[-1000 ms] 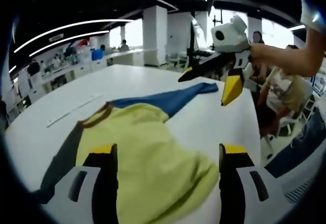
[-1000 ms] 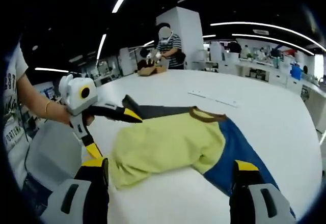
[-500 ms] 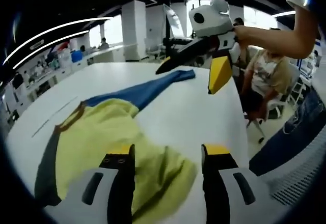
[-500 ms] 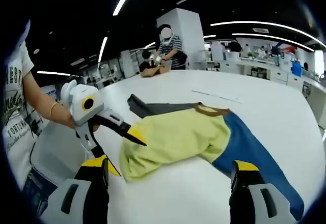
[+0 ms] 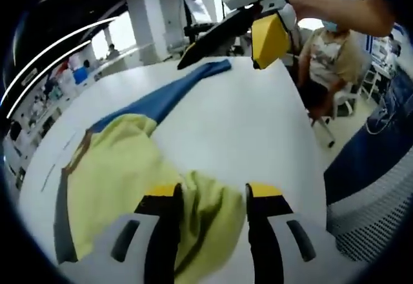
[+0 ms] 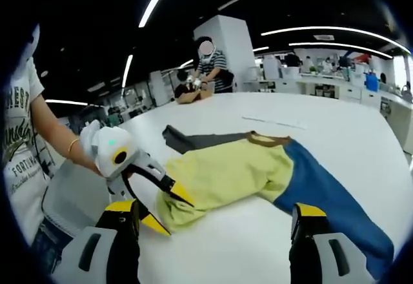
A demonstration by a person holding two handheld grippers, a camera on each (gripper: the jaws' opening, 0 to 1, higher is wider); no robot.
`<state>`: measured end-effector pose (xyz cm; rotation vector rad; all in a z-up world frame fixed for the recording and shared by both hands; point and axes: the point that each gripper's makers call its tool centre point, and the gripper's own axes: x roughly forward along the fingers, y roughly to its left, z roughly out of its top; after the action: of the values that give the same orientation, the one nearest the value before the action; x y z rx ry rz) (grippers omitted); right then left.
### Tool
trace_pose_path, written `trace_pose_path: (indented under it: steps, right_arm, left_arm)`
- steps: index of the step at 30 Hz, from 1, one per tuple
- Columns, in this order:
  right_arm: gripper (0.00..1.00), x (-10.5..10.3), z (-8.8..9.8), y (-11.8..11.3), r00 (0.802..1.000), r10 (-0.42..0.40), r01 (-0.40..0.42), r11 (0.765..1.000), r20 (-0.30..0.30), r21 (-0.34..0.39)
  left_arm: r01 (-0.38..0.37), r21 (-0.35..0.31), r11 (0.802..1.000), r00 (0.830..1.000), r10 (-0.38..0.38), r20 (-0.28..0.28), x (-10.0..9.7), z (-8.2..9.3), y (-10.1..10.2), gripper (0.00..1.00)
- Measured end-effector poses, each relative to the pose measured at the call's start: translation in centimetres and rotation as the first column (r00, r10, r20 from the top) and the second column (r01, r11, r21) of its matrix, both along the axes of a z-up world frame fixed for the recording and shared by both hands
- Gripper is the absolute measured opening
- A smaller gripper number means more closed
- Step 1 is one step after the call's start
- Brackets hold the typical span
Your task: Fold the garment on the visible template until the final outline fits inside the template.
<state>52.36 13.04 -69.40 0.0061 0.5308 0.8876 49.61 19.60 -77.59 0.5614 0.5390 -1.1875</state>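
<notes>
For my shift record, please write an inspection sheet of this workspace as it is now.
Surface: white table, mostly bare.
Job's things: garment lying flat, yellow body, blue sleeve, grey sleeve, brown collar; hem bunched.
Template: thin marks beyond the collar, unclear.
Clutter: nothing seen near the garment.
Grippers: left gripper around the bunched hem, grip uncertain; right gripper open, above the table.
Cables: nothing seen.
Surroundings: office hall, people seated and standing.

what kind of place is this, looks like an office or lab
Probably an open-plan lab or office: a large white table holding the garment, long ceiling strip lights, and people at benches behind.
</notes>
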Motion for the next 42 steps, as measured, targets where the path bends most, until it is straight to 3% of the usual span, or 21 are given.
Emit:
trace_pose_path:
  steps: [4, 9, 15, 17, 24, 28, 35, 42]
  right_arm:
    - [0.95, -0.1, -0.1, -0.2, 1.0, -0.012, 0.012, 1.0, -0.005, 0.003]
    - [0.95, -0.3, -0.3, -0.2, 1.0, -0.018, 0.018, 1.0, -0.01, 0.006]
    - [0.93, -0.5, -0.5, -0.1, 0.999, -0.03, 0.03, 1.0, -0.017, 0.009]
    - [0.92, -0.5, -0.5, -0.2, 0.999, -0.034, 0.034, 0.999, -0.019, 0.008]
    - [0.92, -0.5, -0.3, -0.2, 0.999, -0.031, 0.032, 0.999, -0.014, 0.008]
    - [0.92, -0.5, -0.2, 0.0, 1.0, -0.029, 0.029, 1.0, -0.012, 0.007]
    - [0.9, -0.6, -0.4, 0.2, 0.999, -0.029, 0.029, 1.0, -0.013, 0.005]
    - [0.9, -0.4, -0.4, 0.5, 0.999, -0.035, 0.035, 0.999, -0.012, 0.017]
  left_arm:
    - [-0.053, 0.024, 0.998, 0.998, 0.054, -0.037, 0.4, -0.9, 0.6, 0.34]
    - [-0.039, 0.028, 0.999, 0.999, 0.039, -0.016, 0.2, -0.8, 0.5, 0.31]
    - [-0.061, 0.01, 0.998, 0.998, 0.062, -0.028, 0.9, -0.4, 0.8, 0.15]
    - [-0.066, -0.001, 0.998, 0.997, 0.066, -0.038, 1.2, 0.1, 0.9, 0.09]
    - [-0.101, -0.104, 0.989, 0.994, 0.095, -0.062, 2.5, 3.7, 1.0, 0.07]
    - [-0.111, -0.131, 0.985, 0.992, 0.101, -0.08, 3.5, 5.5, 1.6, 0.07]
    - [-0.124, -0.164, 0.979, 0.992, 0.122, -0.018, 6.8, 9.5, 2.9, 0.07]
    - [-0.146, -0.159, 0.976, 0.987, 0.156, 0.048, 10.1, 11.3, 3.9, 0.07]
